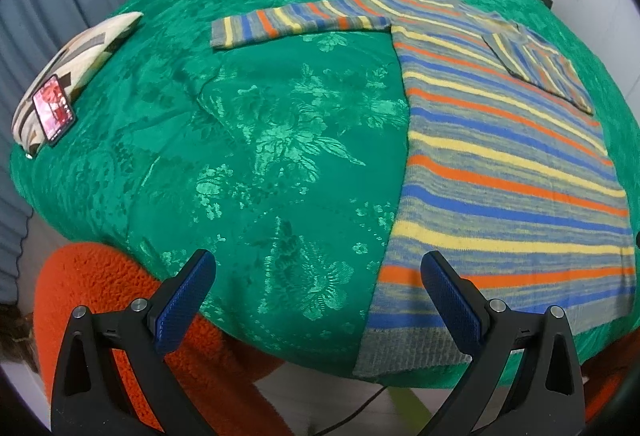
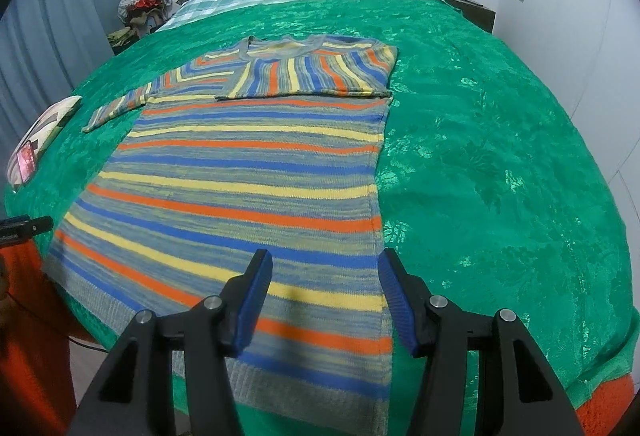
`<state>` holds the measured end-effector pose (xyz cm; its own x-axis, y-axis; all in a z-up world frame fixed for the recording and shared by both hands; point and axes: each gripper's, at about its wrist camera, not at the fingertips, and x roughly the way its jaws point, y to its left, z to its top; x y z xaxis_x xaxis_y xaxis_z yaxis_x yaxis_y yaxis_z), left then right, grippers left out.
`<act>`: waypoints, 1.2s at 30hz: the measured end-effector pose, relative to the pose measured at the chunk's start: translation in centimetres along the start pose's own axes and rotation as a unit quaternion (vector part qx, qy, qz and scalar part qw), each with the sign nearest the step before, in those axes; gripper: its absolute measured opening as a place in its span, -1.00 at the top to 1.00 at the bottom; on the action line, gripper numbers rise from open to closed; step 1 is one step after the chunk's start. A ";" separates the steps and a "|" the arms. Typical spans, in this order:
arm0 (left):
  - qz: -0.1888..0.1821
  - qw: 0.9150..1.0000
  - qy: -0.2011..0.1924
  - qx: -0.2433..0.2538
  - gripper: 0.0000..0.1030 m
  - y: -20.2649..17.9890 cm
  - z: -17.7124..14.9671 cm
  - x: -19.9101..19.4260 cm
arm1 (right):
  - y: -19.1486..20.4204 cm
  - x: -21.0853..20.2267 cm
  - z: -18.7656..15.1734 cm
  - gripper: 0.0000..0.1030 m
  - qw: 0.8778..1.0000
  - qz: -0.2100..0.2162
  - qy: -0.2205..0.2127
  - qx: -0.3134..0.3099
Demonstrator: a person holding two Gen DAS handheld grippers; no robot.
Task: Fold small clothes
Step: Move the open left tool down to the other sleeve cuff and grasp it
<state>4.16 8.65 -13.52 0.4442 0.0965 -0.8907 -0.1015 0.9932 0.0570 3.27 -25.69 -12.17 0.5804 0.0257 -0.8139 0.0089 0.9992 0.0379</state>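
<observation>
Right wrist view: right gripper (image 2: 325, 276) hovering half-open, gripping nothing, over striped sweater's (image 2: 248, 188) near right edge; left gripper (image 1: 318, 276) gaping wide, empty, straddling its left edge. Lying flat on green bedspread (image 2: 500, 156), one sleeve folded across chest.

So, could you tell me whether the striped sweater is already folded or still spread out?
Partly folded: the striped sweater lies flat, its right sleeve folded across the chest, its left sleeve still stretched out.
</observation>
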 end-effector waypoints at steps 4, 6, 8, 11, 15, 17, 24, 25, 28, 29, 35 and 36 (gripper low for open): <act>-0.002 1.000 0.001 -0.006 -0.99 0.3 0.0 0.0 | 0.0 0.0 -0.1 -0.07 1.000 0.000 0.002 0.001; -0.004 1.000 0.002 -0.008 -0.99 0.4 0.0 0.0 | 0.0 0.0 -0.1 -0.07 1.000 0.000 0.001 0.001; -0.006 1.000 0.004 -0.011 -0.99 0.5 0.1 0.0 | 0.1 0.1 -0.1 -0.07 1.000 0.000 0.000 0.000; -0.026 0.999 0.012 -0.019 -0.99 0.9 1.0 0.1 | 0.1 0.1 -0.2 -0.07 1.000 0.000 -0.001 -0.001; -0.077 0.995 0.005 -0.067 -0.99 4.0 5.5 -0.1 | 0.0 0.2 -0.2 -0.07 1.000 0.000 0.001 -0.001; -0.097 0.991 -0.001 -0.087 -0.99 6.2 8.4 0.1 | 0.0 0.1 -0.1 -0.07 1.000 0.001 0.001 0.001; -0.139 0.951 -0.005 -0.277 -0.98 19.5 17.3 6.1 | 0.0 -0.2 -0.3 -0.08 1.000 0.002 -0.005 -0.001; -0.142 0.950 0.008 -0.278 -0.97 20.0 18.1 7.4 | 0.0 -0.2 -0.3 -0.08 1.000 0.003 -0.004 0.000; -0.120 0.958 0.041 -0.255 -0.91 19.7 19.8 10.9 | 0.1 0.1 -0.2 -0.09 1.000 0.006 0.002 0.000; -0.110 0.961 0.053 -0.249 -0.86 19.2 20.3 12.2 | 0.1 0.2 -0.2 -0.09 1.000 0.006 0.003 0.000; -0.088 0.969 0.077 -0.219 -0.38 16.5 22.0 16.2 | 0.6 0.6 -0.3 -0.09 1.000 0.002 0.010 -0.011; -0.060 0.974 0.076 -0.206 -0.05 15.8 22.3 16.6 | 0.6 0.6 -0.3 -0.09 1.000 0.002 0.011 -0.012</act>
<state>29.77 27.35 -17.40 0.3407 -0.0604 -0.9382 -0.4198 0.8831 -0.2093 3.39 -25.05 -12.79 0.5625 0.0302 -0.8263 -0.0138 0.9995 0.0271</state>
